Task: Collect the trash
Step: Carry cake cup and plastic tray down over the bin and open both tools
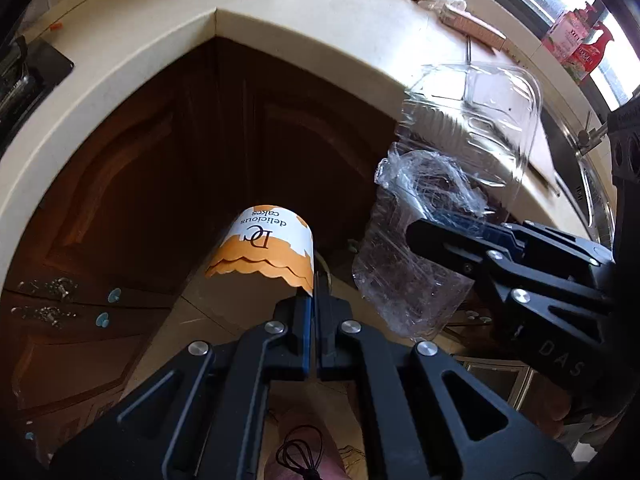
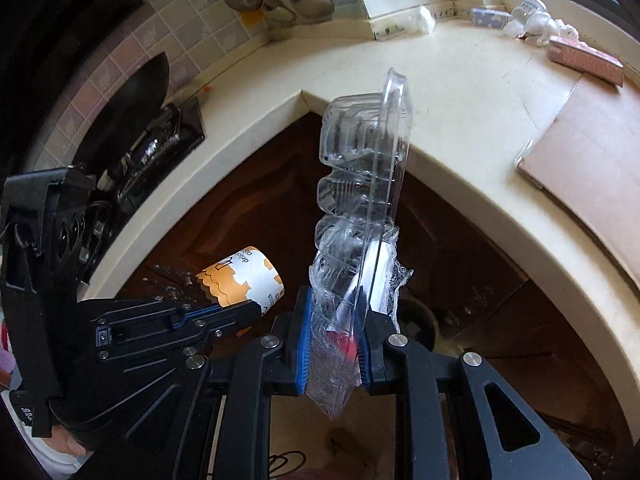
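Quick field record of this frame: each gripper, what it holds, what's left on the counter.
left gripper: shut on the paper cake band, orange and white, printed "delicious cakes"
right gripper: shut on the clear plastic clamshell with crumpled plastic wrap
position: both held off the counter, in front of the dark wood cabinet
counter: cardboard sheet, pink box, crumpled white wrappers near the back
bin: not in view

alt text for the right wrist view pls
The right gripper clamps a clear plastic clamshell container wrapped in cling film, held upright before a cream corner countertop. At left, the left gripper holds an orange-and-white cake wrapper over dark wood cabinets.
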{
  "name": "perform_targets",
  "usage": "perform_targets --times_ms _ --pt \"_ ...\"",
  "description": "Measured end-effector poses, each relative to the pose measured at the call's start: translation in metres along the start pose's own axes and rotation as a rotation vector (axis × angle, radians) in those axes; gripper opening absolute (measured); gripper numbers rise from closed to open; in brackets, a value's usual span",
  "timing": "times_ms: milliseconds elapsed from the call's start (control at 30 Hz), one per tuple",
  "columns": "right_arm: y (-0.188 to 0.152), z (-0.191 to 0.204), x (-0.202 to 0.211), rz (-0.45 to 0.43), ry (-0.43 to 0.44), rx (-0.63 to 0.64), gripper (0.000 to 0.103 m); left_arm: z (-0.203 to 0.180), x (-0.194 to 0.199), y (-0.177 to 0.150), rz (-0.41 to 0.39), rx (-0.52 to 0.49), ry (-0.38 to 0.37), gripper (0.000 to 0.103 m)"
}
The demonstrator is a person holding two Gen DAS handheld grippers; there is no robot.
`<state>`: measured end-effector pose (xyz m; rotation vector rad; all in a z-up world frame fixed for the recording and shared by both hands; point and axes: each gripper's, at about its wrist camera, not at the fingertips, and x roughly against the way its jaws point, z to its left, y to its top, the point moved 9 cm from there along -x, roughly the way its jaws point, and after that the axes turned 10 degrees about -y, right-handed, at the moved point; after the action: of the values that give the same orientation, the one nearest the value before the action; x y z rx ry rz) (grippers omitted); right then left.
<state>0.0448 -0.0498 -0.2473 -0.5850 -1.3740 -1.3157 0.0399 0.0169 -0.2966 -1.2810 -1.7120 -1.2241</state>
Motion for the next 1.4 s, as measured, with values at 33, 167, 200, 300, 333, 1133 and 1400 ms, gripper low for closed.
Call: perform_targets --times_ms 33,167,200,300,333,1133,1400 --pt "-0.007 -0.002 -0.014 0.020 0.001 0.008 0.019 0.002 -0.015 -0.004 0.015 0.002 0.010 0.000" --pt "-0.041 -0.009 -0.066 0.090 0.007 0.034 0.019 0.016 -0.066 -0.029 0.060 0.030 0.020 0.000" --pt "-0.050 -0.011 -0.079 0.095 0.005 0.047 0.019 0.020 -0.079 -0.034 0.070 0.039 0.020 0.000" --pt "-0.079 -0.019 -0.121 0.124 0.004 0.090 0.019 0.030 -0.117 -0.048 0.089 0.063 0.016 0.000" --pt "-0.088 -0.023 -0.135 0.142 0.010 0.093 0.019 0.033 -0.127 -0.052 0.093 0.068 0.016 0.000" --pt "-0.209 -0.081 -0.377 0.336 -0.004 0.208 0.019 0.097 -0.354 -0.140 0.248 0.162 0.045 0.000" --pt "-0.214 -0.089 -0.420 0.359 0.001 0.170 0.019 0.107 -0.392 -0.157 0.281 0.191 0.059 0.000"
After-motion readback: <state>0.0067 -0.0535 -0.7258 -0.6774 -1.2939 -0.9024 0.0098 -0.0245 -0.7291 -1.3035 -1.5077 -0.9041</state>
